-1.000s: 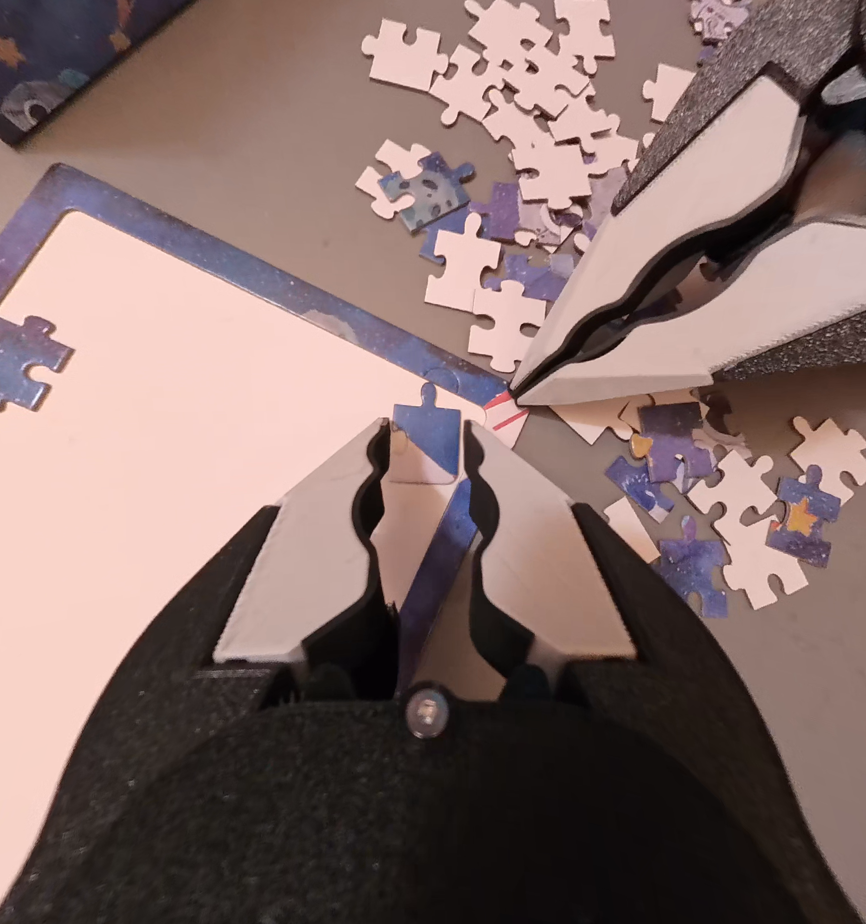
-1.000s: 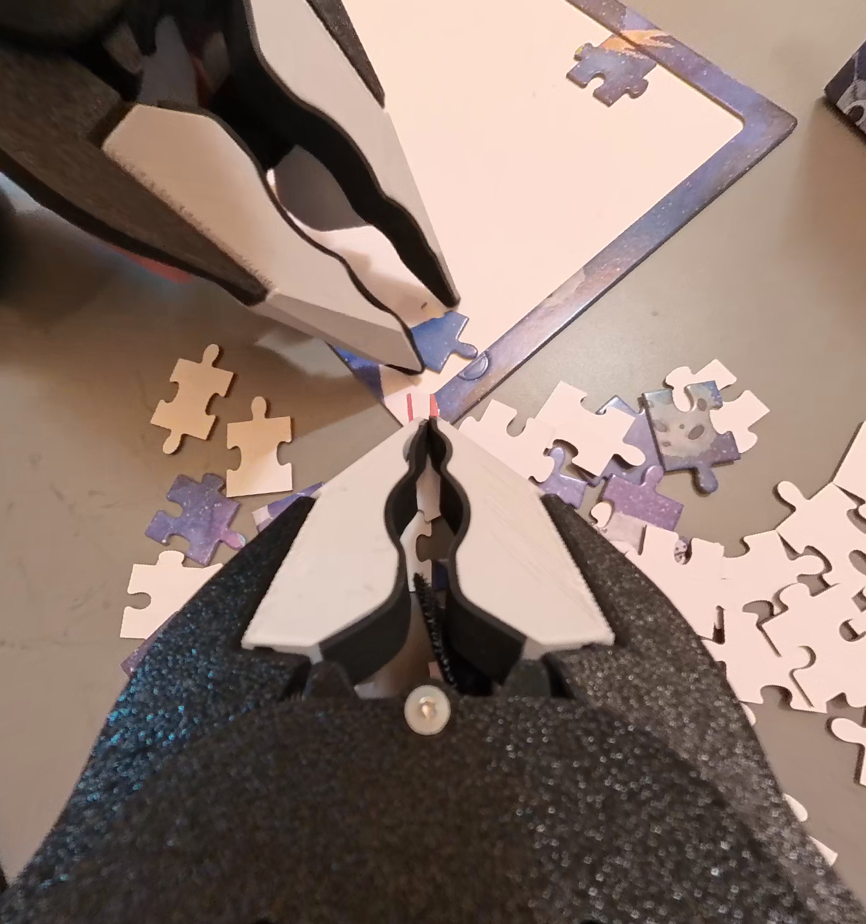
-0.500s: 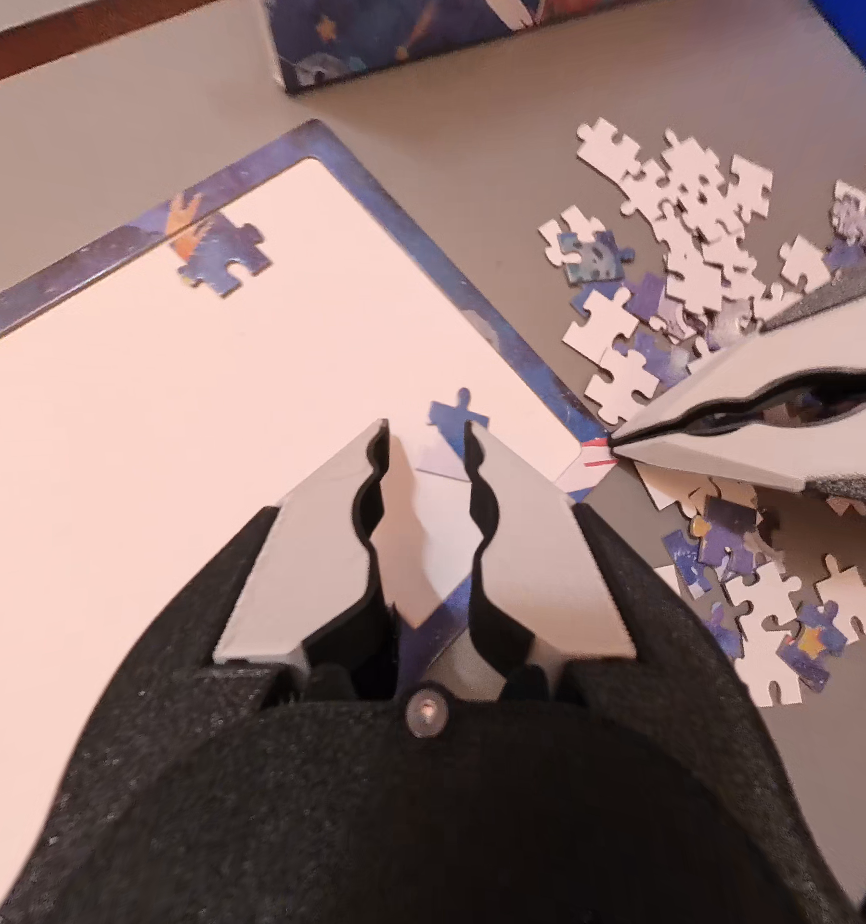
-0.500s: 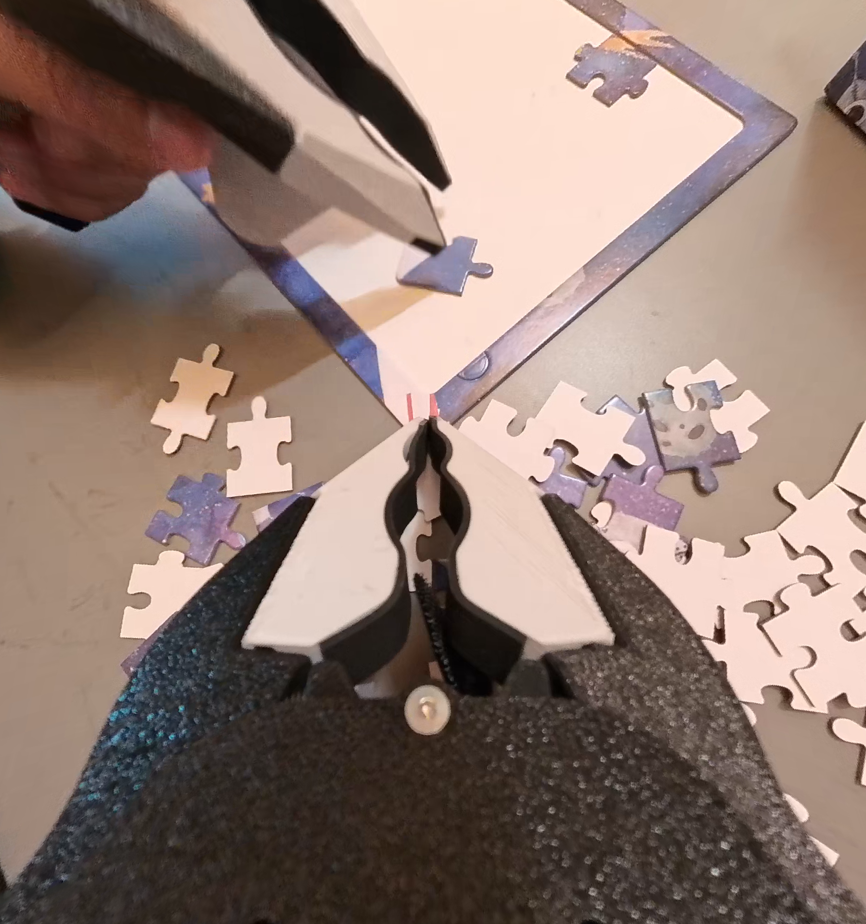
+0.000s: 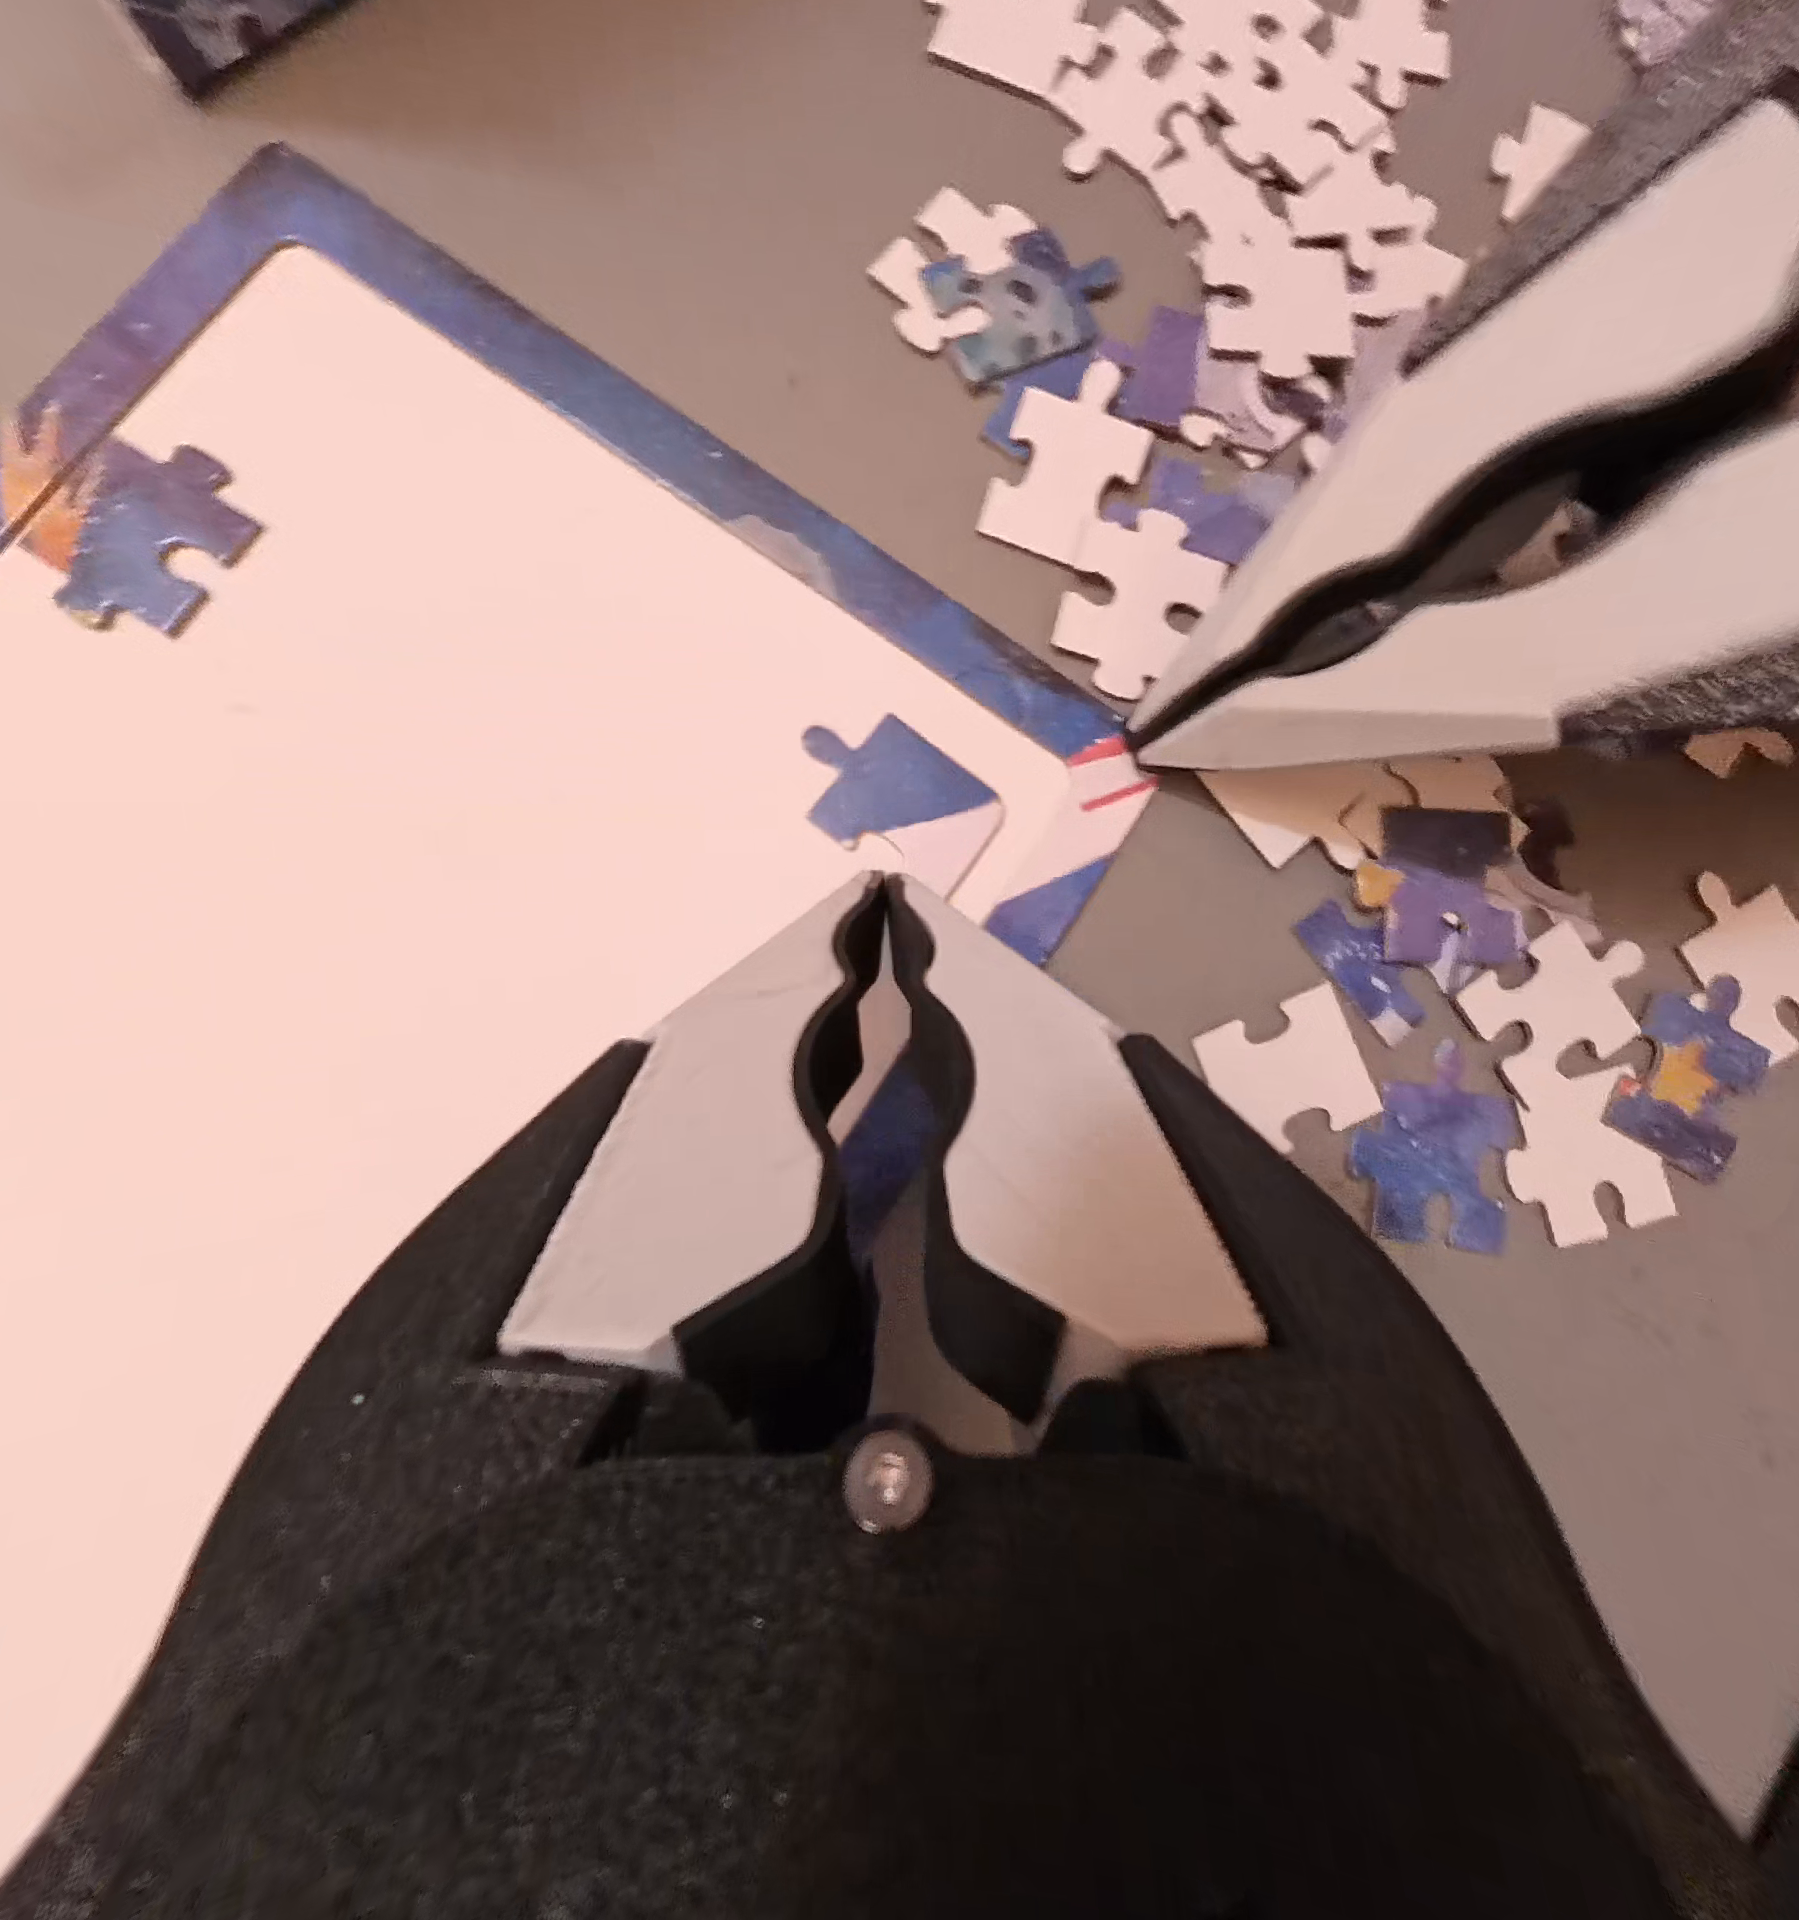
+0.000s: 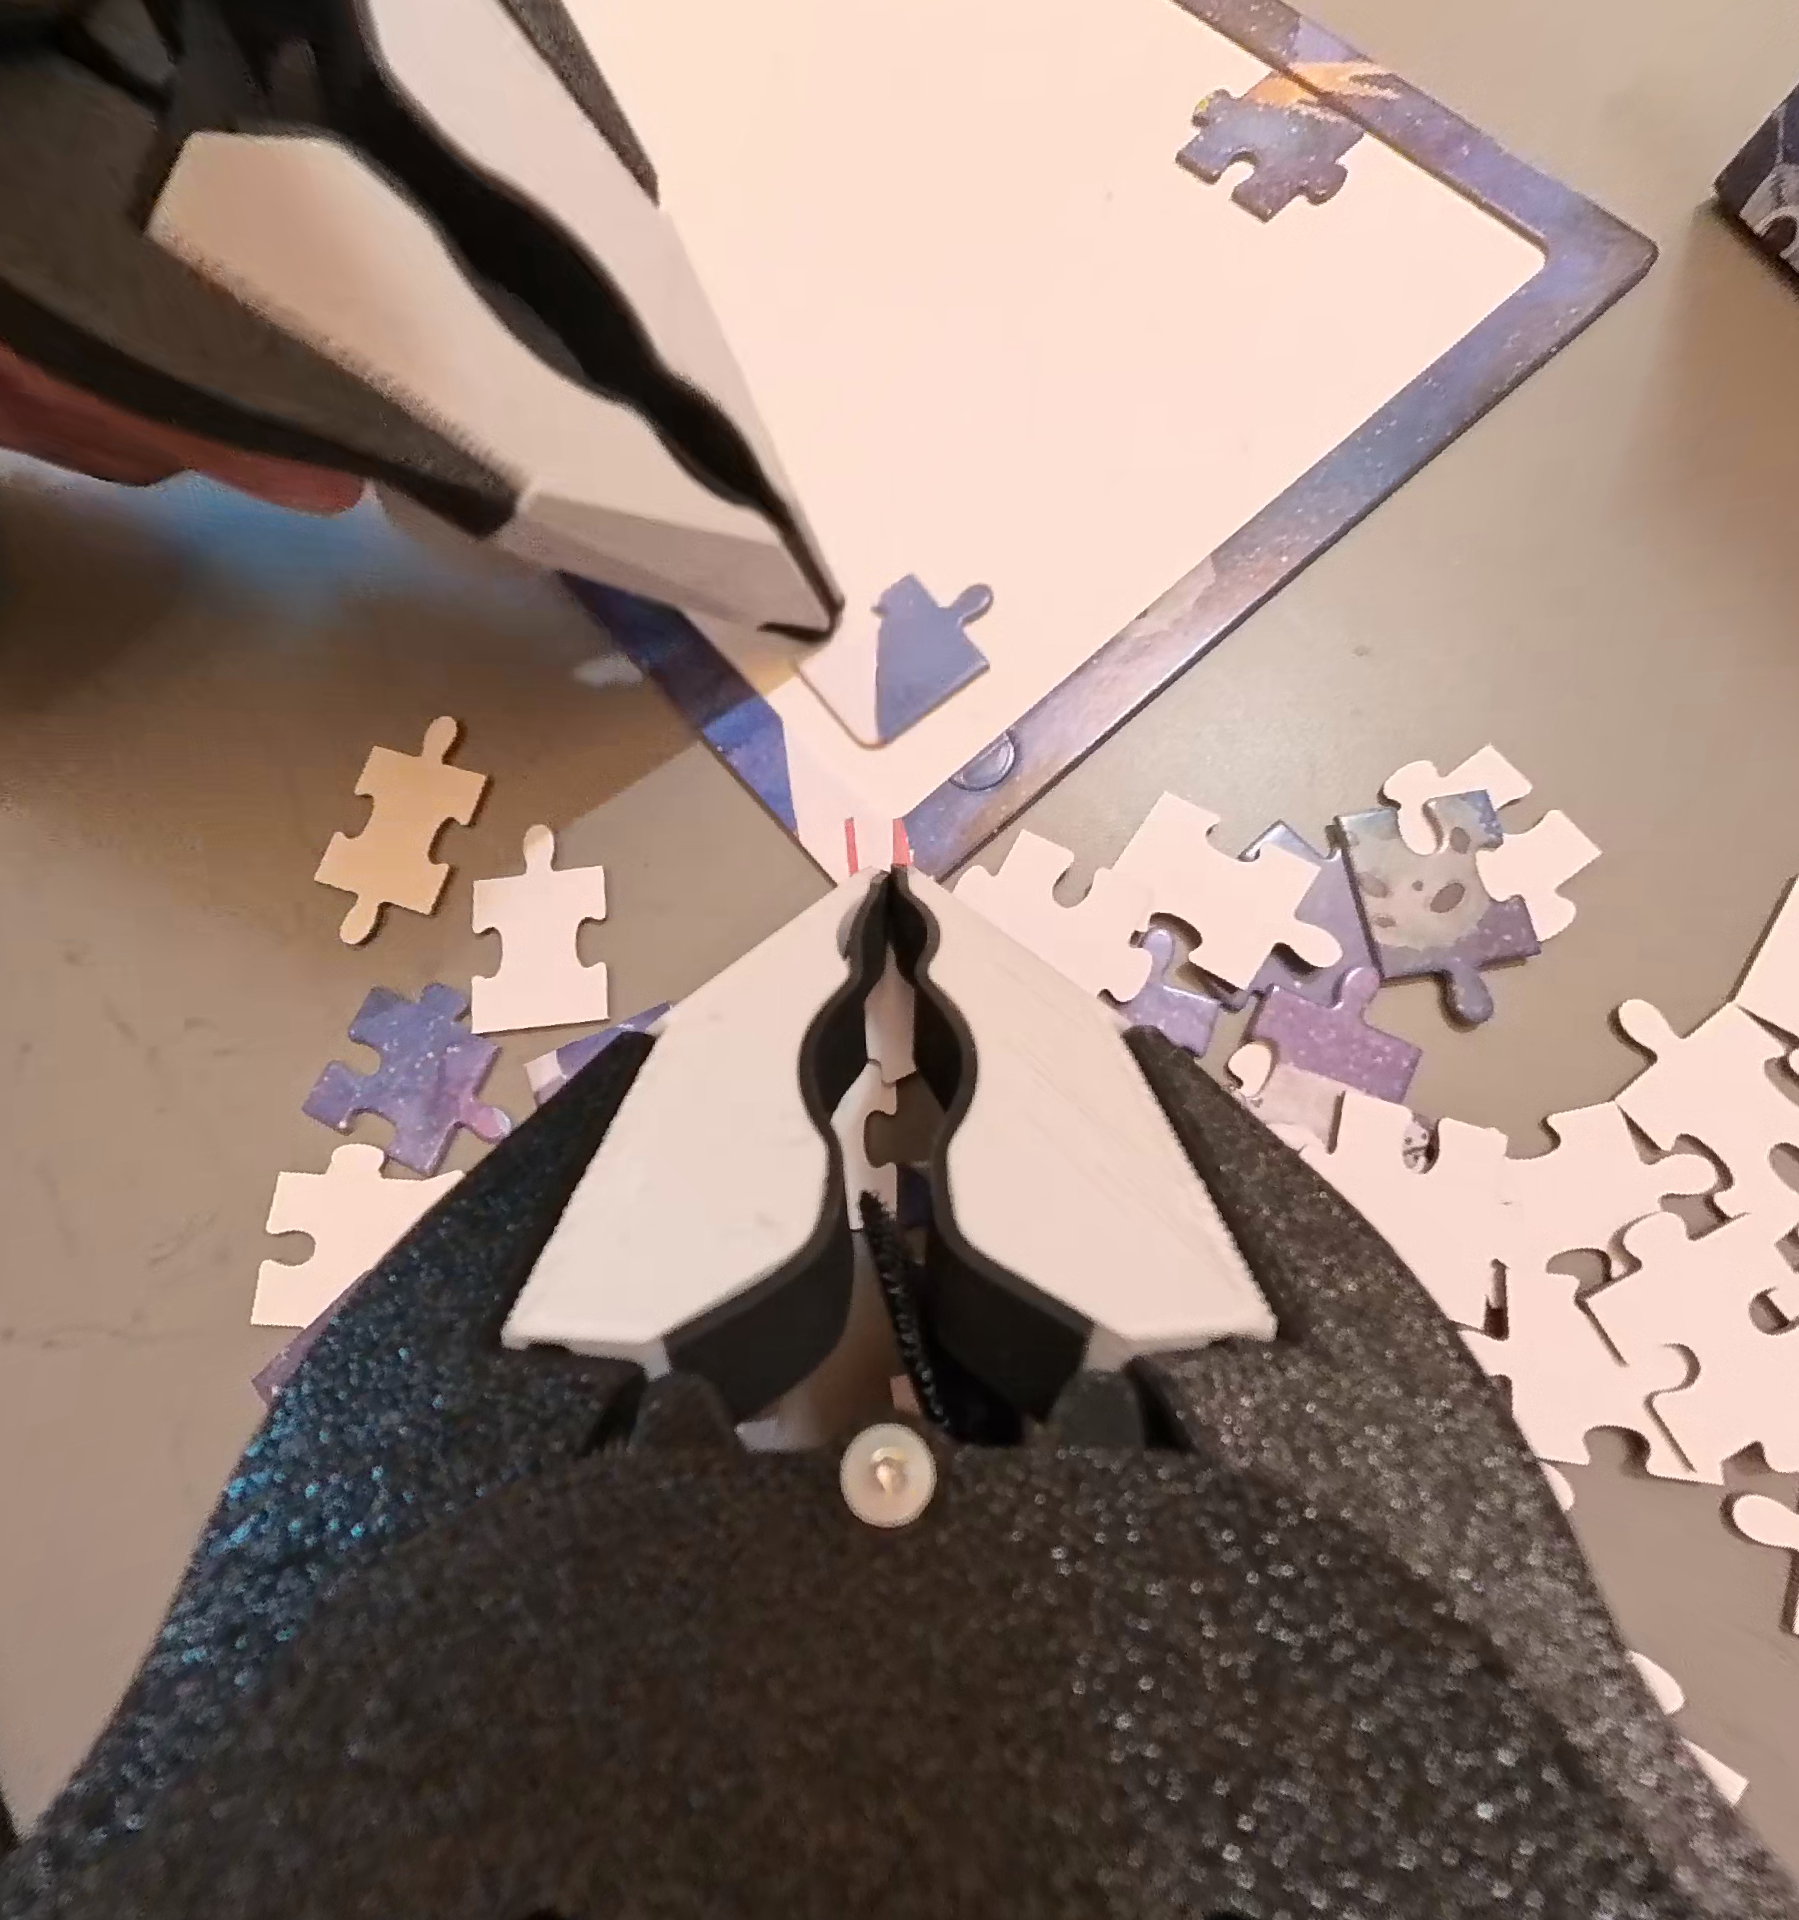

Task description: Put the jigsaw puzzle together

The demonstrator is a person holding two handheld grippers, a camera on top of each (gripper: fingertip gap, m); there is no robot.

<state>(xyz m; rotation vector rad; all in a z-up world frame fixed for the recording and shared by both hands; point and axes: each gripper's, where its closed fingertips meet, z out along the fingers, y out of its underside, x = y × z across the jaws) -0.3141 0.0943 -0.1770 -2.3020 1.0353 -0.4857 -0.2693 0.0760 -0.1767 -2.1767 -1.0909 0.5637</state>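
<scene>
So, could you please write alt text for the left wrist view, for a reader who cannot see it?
The shut left gripper points at a blue-and-white corner piece lying in the near corner of the puzzle frame. The shut right gripper touches that frame corner from outside. Loose pieces lie scattered on the grey table.

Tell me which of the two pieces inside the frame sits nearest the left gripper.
The blue-and-white corner piece, just ahead of the shut left gripper; the other blue piece lies against the frame's far edge.
</scene>
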